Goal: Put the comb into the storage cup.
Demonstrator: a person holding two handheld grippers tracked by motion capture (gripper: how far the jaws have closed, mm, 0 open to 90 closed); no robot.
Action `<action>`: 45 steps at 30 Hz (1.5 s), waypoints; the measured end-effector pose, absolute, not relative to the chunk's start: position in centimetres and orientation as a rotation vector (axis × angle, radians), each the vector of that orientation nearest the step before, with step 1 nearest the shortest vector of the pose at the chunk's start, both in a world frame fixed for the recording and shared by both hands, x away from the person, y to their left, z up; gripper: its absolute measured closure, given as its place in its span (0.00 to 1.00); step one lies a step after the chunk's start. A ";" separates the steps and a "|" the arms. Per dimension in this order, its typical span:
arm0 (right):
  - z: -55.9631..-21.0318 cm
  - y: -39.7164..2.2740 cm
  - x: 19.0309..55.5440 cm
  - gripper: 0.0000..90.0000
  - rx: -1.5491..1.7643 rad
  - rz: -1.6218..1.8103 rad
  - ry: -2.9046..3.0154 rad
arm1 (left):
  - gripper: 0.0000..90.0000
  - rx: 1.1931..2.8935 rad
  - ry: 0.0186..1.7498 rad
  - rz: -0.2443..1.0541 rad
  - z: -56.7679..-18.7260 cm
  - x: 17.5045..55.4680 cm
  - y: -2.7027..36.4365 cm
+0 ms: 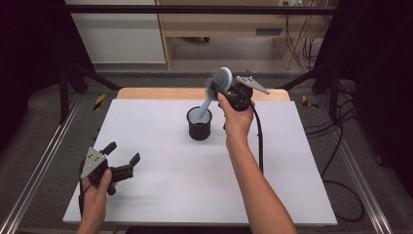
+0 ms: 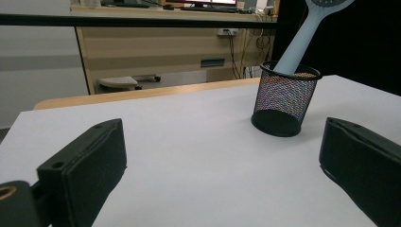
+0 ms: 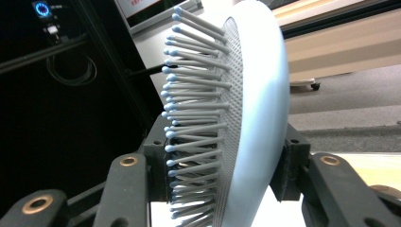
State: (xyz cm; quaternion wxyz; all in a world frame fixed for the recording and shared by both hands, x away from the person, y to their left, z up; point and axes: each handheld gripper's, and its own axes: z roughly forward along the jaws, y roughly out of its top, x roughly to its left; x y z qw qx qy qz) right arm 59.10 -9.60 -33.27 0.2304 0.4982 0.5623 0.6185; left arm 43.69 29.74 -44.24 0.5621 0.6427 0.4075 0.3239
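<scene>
A light blue hairbrush leans with its handle inside a black mesh cup at the middle back of the white table. My right gripper is shut on the brush head; in the right gripper view the jaws press on the bristle side and the smooth back of the hairbrush. My left gripper rests open near the table's front left, nothing between its jaws. In the left gripper view the mesh cup stands ahead to the right with the brush handle rising out of it.
The white table top has a wooden strip along its far edge. Black cables trail off the right side. A metal frame rail runs along the left. A wooden desk stands behind.
</scene>
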 end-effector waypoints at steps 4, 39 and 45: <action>-33.9 -9.3 59.1 0.57 1.381 1.686 1.572 | 0.02 1.513 0.959 0.764 -44.2 43.7 29.7; -38.0 -7.4 59.5 0.57 1.460 1.630 1.635 | 0.02 1.511 0.951 0.761 -44.2 43.8 30.3; -38.3 -7.4 59.5 0.57 1.469 1.634 1.641 | 0.02 1.513 0.949 0.760 -44.3 43.8 30.3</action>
